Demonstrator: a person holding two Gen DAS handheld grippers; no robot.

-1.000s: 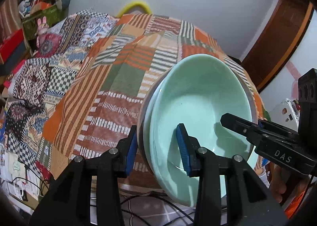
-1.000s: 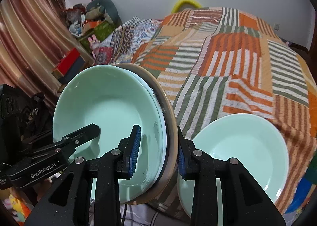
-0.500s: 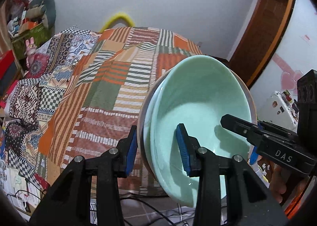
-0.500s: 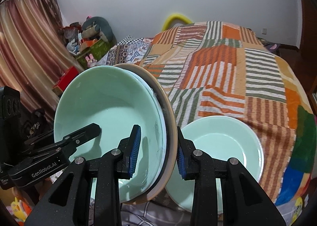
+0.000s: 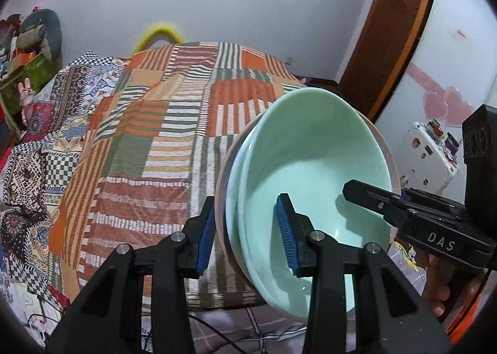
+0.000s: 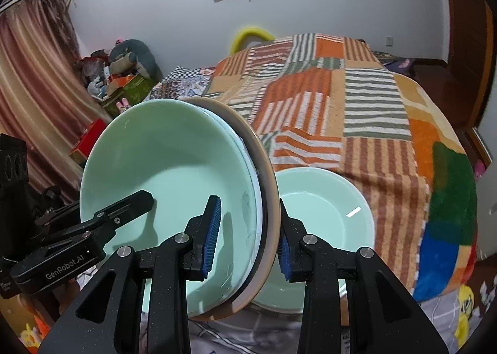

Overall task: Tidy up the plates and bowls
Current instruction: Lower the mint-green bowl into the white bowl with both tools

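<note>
A stack of a mint-green bowl (image 5: 310, 167) nested on a pale plate and a beige plate (image 5: 222, 186) hangs tilted in the air between both grippers. My left gripper (image 5: 247, 239) is shut on the stack's left rim, one pad inside the bowl and one behind the beige plate. My right gripper (image 6: 248, 236) is shut on the opposite rim of the same stack (image 6: 161, 167). Each gripper shows in the other's view: the right gripper (image 5: 372, 201), the left gripper (image 6: 124, 208). A second mint-green bowl (image 6: 326, 204) sits on the bed's near edge, just right of the stack.
A patchwork striped blanket (image 5: 174, 136) covers the bed. Boxes and toys (image 6: 124, 80) and a curtain (image 6: 31, 89) stand at the left. A wooden door (image 5: 397, 27) and a white device (image 5: 428, 152) are at the right. Cables lie on the floor below.
Both grippers have drawn back and up from the bed with the stack in them. The second bowl on the bed now looks smaller and farther. Both grips are unchanged.
</note>
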